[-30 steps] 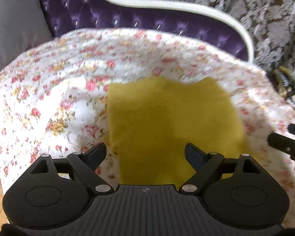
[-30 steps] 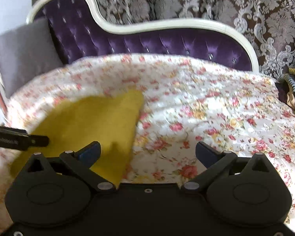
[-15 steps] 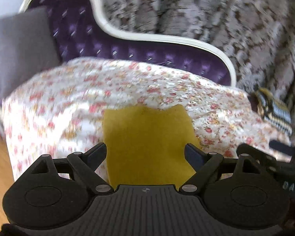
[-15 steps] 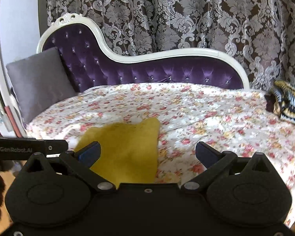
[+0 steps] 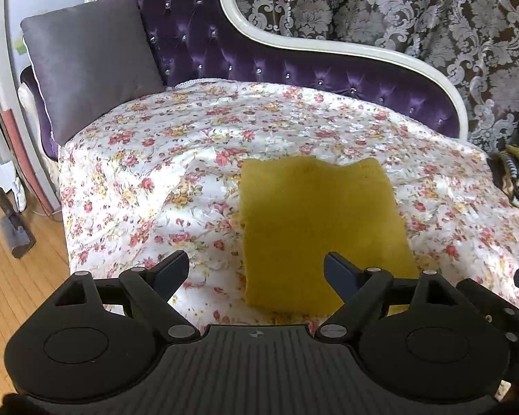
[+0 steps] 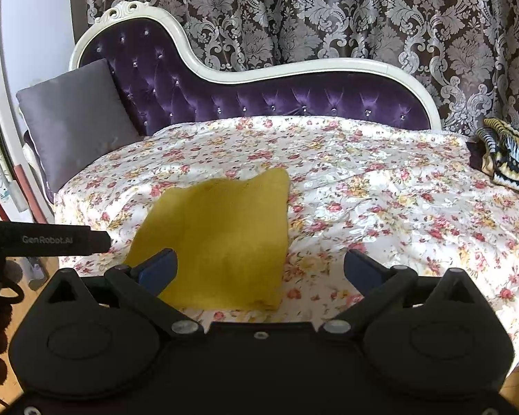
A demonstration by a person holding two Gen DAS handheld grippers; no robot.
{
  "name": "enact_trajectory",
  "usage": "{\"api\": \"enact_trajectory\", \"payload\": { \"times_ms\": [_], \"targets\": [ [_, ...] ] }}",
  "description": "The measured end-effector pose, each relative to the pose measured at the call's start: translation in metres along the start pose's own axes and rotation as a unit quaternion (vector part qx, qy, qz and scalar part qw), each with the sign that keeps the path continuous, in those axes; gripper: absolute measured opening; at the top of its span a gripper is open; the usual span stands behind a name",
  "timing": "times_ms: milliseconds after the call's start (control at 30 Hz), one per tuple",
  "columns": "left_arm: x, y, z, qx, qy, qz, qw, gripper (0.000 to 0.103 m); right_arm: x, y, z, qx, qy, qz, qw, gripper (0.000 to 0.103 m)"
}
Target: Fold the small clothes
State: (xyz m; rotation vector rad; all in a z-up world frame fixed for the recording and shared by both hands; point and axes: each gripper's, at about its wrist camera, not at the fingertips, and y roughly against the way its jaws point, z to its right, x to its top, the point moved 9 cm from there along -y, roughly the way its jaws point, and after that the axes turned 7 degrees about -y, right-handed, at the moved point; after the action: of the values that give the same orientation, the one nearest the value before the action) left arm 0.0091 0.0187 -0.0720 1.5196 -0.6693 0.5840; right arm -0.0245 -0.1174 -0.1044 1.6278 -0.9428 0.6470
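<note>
Your mustard-yellow folded cloth garment (image 5: 323, 231) lies flat on the white floral-print bedspread (image 5: 155, 180) that covers the purple tufted chaise (image 5: 259, 58), near the front edge of the seat. It reads as a neat rectangle, longer front to back than side to side, with its near edge toward you.

Your left gripper (image 5: 256, 269) hangs in the air just short of that near edge, jaws spread wide and holding nothing; the garment sits ahead and a little to its right. Your right gripper (image 6: 259, 266) is likewise wide apart and empty, with the same garment (image 6: 221, 238) ahead and to its left. So the piece lies between the two, roughly as near to one as to the other, its near corners the closest reach for each.

Judging from the tidy shape, this fold looks finished. If another fold is wanted, you would bring the near edge forward along that long axis. A striped knitted item (image 6: 508, 155) rests at the far right end.
</note>
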Motion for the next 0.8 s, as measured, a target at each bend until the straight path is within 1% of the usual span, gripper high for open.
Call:
{"api": "enact_trajectory", "payload": {
  "times_ms": [100, 133, 200, 300, 400, 600, 800],
  "targets": [
    [-0.003, 0.001, -0.001, -0.002, -0.001, 0.001, 1.0000, 0.083, -0.002, 0.003, -0.004, 0.006, -0.001, -0.001, 1.000, 0.102],
    [-0.004, 0.001, -0.002, -0.001, -0.002, 0.002, 1.0000, 0.077, -0.003, 0.004, -0.006, 0.007, 0.001, -0.001, 1.000, 0.102],
    [-0.006, 0.001, -0.002, 0.005, -0.008, 0.000, 1.0000, 0.073, -0.003, 0.004, -0.008, 0.007, 0.005, -0.001, 1.000, 0.102],
    [-0.012, 0.000, 0.000, 0.007, -0.015, -0.014, 0.9998, 0.073, -0.004, 0.006, -0.011, 0.011, 0.007, -0.003, 1.000, 0.102],
    [-0.018, -0.001, -0.001, 0.008, -0.010, -0.025, 0.9996, 0.073, -0.005, 0.007, -0.014, 0.009, 0.012, -0.001, 1.000, 0.102],
    [-0.032, -0.003, 0.001, 0.002, -0.014, -0.047, 0.9988, 0.073, -0.007, 0.009, -0.017, 0.009, 0.016, -0.002, 1.000, 0.102],
    [-0.043, -0.002, 0.007, 0.000, -0.021, -0.056, 0.9982, 0.073, -0.010, 0.011, -0.014, 0.005, 0.008, -0.004, 1.000, 0.102]
  ]
}}
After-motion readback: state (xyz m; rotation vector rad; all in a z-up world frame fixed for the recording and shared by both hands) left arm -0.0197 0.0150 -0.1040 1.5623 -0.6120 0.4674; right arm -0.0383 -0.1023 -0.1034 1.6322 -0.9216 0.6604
